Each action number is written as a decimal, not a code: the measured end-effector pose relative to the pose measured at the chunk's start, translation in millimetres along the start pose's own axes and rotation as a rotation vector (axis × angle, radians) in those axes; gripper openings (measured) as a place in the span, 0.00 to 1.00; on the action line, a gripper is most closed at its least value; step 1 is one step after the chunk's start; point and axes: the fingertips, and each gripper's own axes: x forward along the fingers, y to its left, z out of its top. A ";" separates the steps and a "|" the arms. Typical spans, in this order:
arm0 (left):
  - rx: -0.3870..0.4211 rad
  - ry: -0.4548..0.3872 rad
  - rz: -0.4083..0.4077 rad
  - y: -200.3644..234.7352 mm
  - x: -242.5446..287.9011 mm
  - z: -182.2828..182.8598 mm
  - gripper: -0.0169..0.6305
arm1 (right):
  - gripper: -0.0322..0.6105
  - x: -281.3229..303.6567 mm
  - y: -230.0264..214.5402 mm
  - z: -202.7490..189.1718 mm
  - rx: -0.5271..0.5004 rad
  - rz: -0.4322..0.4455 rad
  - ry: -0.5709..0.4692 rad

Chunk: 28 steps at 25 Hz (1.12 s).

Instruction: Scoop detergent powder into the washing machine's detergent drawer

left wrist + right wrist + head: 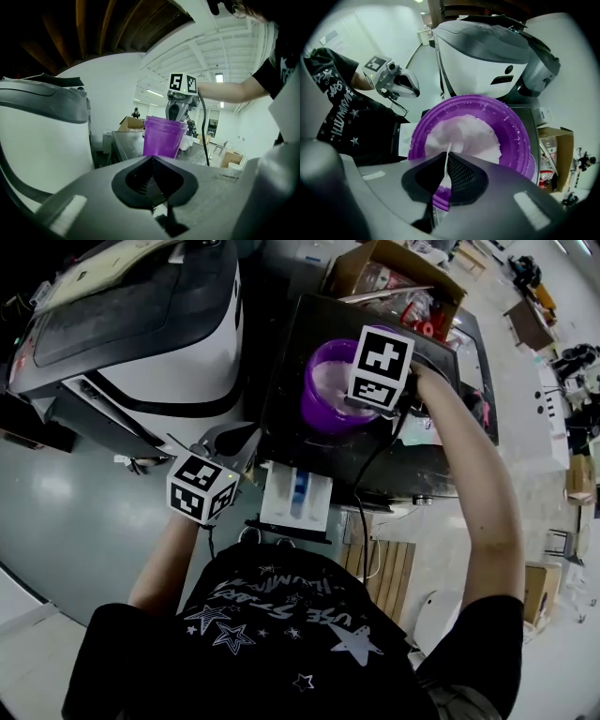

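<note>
Here, a round purple plastic tub [323, 395], smooth-walled and open-topped, stands on the dark, glossy table [281, 423] formed by the washer's flat top, at about one o'clock from the middle of the head view. It holds a heaped, grainy mound of white powder [464, 133], and loose grains cling to its inner wall. The right claw [449, 158] hangs over the tub's near rim. Its two dark, ribbed pads are pressed together on the thin, flat handle of a white plastic spoon [446, 164], whose far end reaches into the powder. At six o'clock from the tub, a rectangular white detergent drawer [277, 498] juts open from the table's front edge, with a blue insert running down its middle. The left claw [151, 160] sits at nine o'clock from the drawer, just beside the table's edge, its pads closed tip to tip with nothing between them. A rounded white-and-grey appliance [159, 343] with a dark matte lid fills the ten o'clock corner. An open brown cardboard box [394, 273] lies at twelve o'clock beyond the tub.
</note>
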 end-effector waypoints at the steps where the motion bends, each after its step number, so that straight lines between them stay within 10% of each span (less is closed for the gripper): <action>1: 0.001 -0.002 0.001 -0.6 -0.6 0.0 0.03 | 0.11 -0.1 -0.1 0.5 0.019 0.012 -0.010; 28: -0.001 -0.011 0.002 -11.1 -0.8 -1.8 0.03 | 0.11 -15.1 -2.0 0.5 0.437 0.247 -0.261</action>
